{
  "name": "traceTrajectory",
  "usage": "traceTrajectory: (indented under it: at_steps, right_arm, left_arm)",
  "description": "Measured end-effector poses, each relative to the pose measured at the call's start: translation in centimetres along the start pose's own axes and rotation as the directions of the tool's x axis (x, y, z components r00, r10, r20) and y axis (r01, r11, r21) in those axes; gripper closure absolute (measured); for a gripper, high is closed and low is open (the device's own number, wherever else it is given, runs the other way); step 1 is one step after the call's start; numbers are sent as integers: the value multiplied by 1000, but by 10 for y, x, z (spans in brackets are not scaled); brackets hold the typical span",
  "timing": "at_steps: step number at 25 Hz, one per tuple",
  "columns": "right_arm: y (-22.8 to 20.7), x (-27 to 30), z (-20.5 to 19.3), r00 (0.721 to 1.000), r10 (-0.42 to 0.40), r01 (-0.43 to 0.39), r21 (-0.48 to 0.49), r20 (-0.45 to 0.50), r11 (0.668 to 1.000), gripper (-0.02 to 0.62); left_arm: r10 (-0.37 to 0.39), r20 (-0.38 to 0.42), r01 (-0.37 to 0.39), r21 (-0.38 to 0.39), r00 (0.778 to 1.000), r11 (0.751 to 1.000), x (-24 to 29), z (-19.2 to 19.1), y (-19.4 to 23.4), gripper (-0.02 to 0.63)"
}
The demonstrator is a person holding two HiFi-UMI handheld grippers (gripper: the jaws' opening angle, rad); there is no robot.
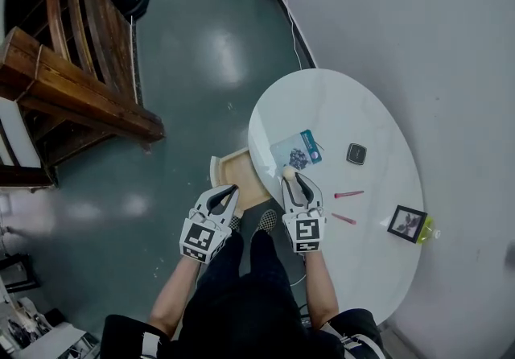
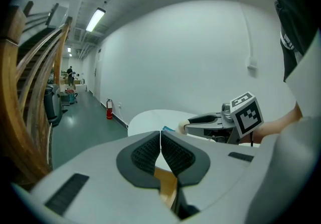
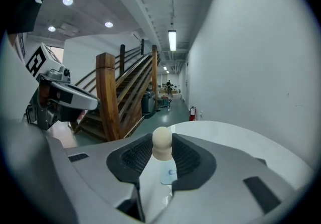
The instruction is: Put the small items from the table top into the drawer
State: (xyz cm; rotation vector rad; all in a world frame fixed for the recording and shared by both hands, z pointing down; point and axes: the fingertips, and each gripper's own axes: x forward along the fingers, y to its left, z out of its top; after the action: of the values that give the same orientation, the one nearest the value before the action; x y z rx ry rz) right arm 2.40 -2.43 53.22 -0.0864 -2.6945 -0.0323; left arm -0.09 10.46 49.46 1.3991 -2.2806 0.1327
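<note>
Step in hand: carry-to-drawer, as I read it; right gripper (image 1: 295,179) is clamped on a small cream rounded piece (image 3: 162,142), pads pressing on both sides of it, its top poking above the jaws; can't tell what it is beyond that.

The gripper tip sits over the table (image 1: 338,100) edge, just beside the open wooden drawer (image 1: 228,166), which sticks out from the table's left side; the piece is not over the drawer yet.

Left gripper (image 2: 161,142) has its jaws together with nothing between them; it hangs above the drawer's near end, doing no work that I can see.

Left on the table top: blue packet (image 1: 298,150) near the drawer side; dark square item (image 1: 356,154) mid-table; two red sticks (image 1: 348,194) (image 1: 344,219) close to me; small framed picture (image 1: 407,222) at the far right edge.

Next move, my call: shift the right gripper left until the piece is inside the drawer walls; drop low before opening, since a rounded piece will likely roll or bounce; keep the left gripper out of the way, it's close; the packet looks the likeliest next pick.
</note>
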Motion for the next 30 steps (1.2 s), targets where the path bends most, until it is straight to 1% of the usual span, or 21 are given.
traceTrajectory:
  at_steps: [8, 11, 14, 19, 26, 30]
  right_arm:
    - [64, 18, 13, 995, 97, -97, -44, 3, 994, 455]
    - [86, 27, 10, 992, 128, -128, -50, -4, 991, 456]
    - [103, 35, 0, 988, 150, -151, -58, -21, 987, 455]
    - [120, 41, -30, 982, 173, -176, -39, -71, 984, 456]
    - [132, 49, -91, 969, 185, -188, 0, -162, 982, 456]
    - [135, 55, -124, 961, 189, -187, 29, -203, 982, 456]
  left_arm:
    - [49, 16, -48, -33, 999, 998, -39, -16, 29, 583]
    - [68, 15, -67, -45, 998, 997, -48, -25, 39, 584]
    - [68, 8, -68, -52, 998, 996, -53, -40, 46, 584]
    - [62, -25, -64, -69, 998, 996, -53, -67, 51, 584]
    - [39, -103, -53, -131, 994, 990, -39, -127, 54, 584]
    - [17, -126, -36, -145, 992, 989, -25, -150, 56, 584]
